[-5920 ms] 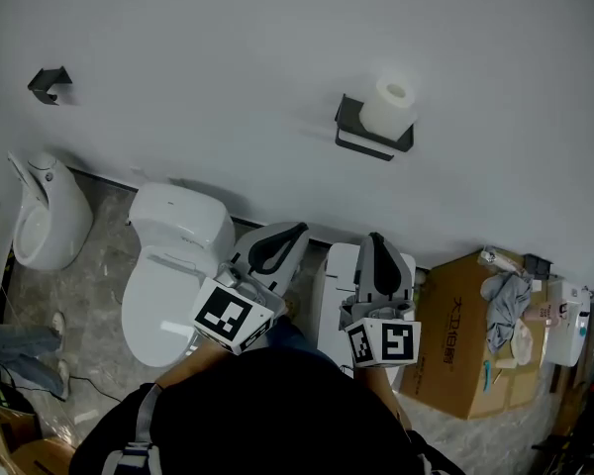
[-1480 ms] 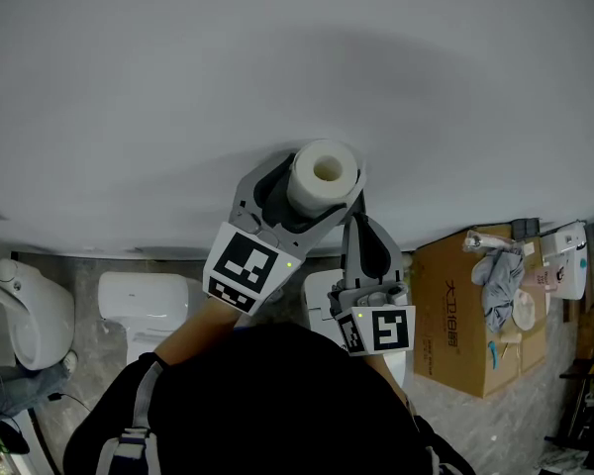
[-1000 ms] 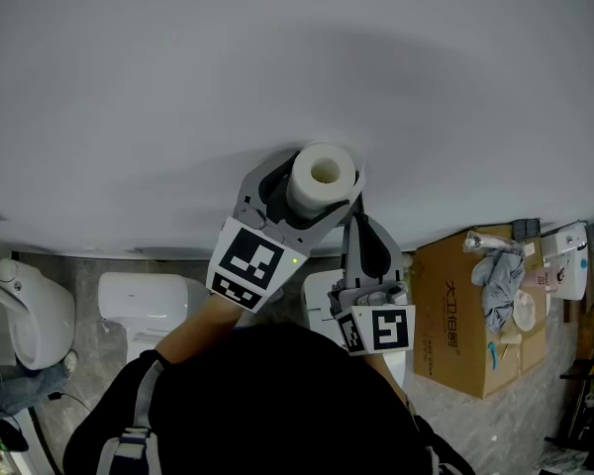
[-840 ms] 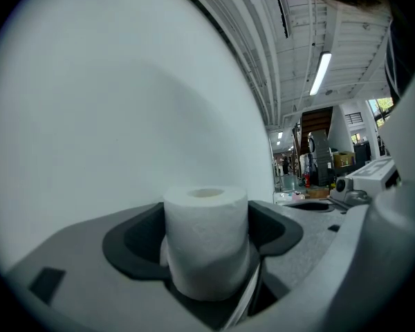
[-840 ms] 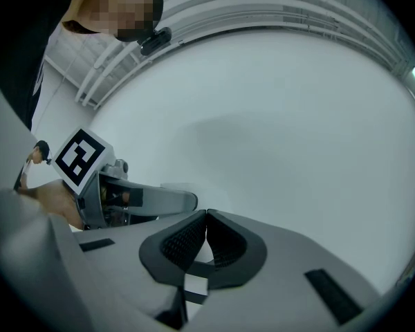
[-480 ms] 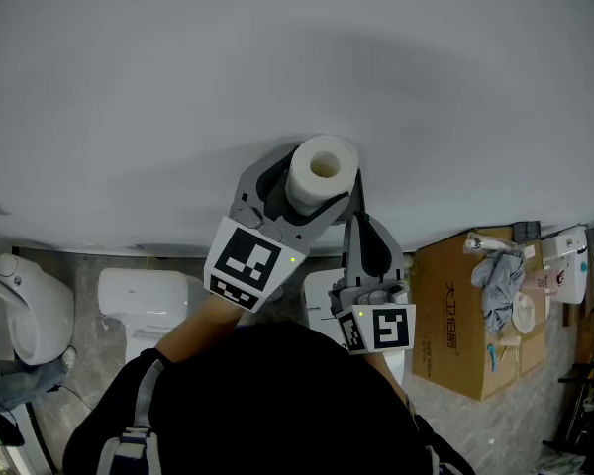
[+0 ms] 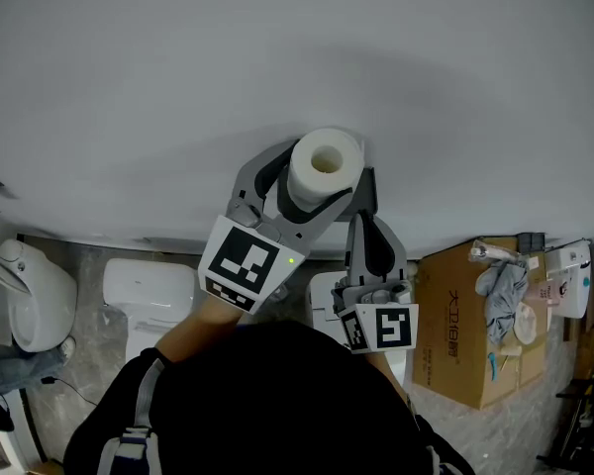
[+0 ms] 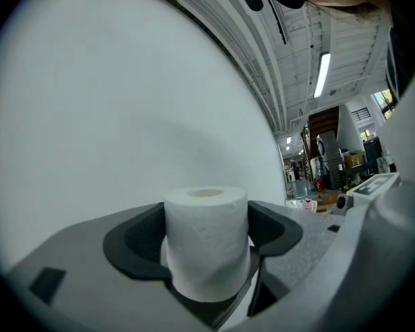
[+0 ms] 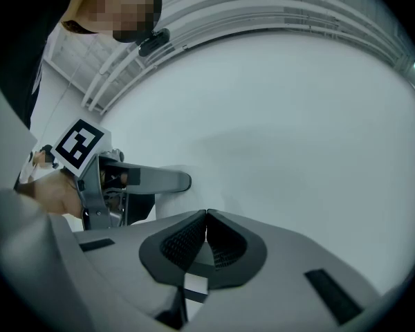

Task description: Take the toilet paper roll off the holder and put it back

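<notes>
The roll (image 7: 324,163) is held by the left gripper (image 8: 206,251). It is kept upright, with its hollow core turned upward, close before the white wall (image 7: 277,57). In the left gripper view the dark pads (image 8: 135,244) are seen pressed against both sides of the roll. The jaws have just been closing a little, with the roll between them. The lower part of the roll is sunk between the pads, and its upper part is left free above them.

A black piece (image 7: 368,190) is seen just right of the roll, against the wall. Whether it is the holder, and whether the roll touches it, cannot be told.

The right gripper (image 9: 206,220) is held lower than the left one and to its right. Its jaws are shut together and nothing is held between them. In the right gripper view the left gripper is seen at the left, before the wall.

Below, on the grey floor (image 7: 79,364), a white toilet (image 7: 147,295) is seen to the left of the person's dark top (image 7: 267,404). A second white fixture (image 7: 35,300) is set further left. A brown box (image 7: 465,354) is placed at the right near the wall, and a grey cloth (image 7: 502,285) is laid on top of it.
</notes>
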Demonstrator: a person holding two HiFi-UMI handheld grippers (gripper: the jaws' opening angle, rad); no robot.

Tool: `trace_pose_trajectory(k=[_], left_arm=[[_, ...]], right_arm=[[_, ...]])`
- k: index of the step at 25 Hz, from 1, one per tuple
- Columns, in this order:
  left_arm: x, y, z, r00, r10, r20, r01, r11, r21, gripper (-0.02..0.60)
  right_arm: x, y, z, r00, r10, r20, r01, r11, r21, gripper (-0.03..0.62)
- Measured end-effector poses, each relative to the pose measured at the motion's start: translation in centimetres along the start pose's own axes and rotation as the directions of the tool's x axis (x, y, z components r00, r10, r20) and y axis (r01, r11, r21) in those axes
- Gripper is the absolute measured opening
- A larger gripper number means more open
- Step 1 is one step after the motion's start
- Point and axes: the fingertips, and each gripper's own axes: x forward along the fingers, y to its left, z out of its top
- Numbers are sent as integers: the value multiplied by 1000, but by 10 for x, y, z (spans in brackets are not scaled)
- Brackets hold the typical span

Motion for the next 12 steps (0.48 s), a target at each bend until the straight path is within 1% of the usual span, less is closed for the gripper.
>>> trace_pose_trajectory(k=[3,6,9,12], left_arm=[[-9,5,2,1000,23,1,-23,1000,1,362],[-19,10,4,999,52,-3,-52,998,-17,362],[-30,17,5,997,77,1,-77,997,7,362],[-41,25,5,995,105,-1,-105,994,10,362]], right_arm=[[1,8,1,1000,18,7,-18,1000,5,23],[1,14,2,999,33,5,-33,999,6,23],[2,21,2,999,43,3,-43,999,1,23],[3,25,3,999,50,7,-50,999,-7,23]])
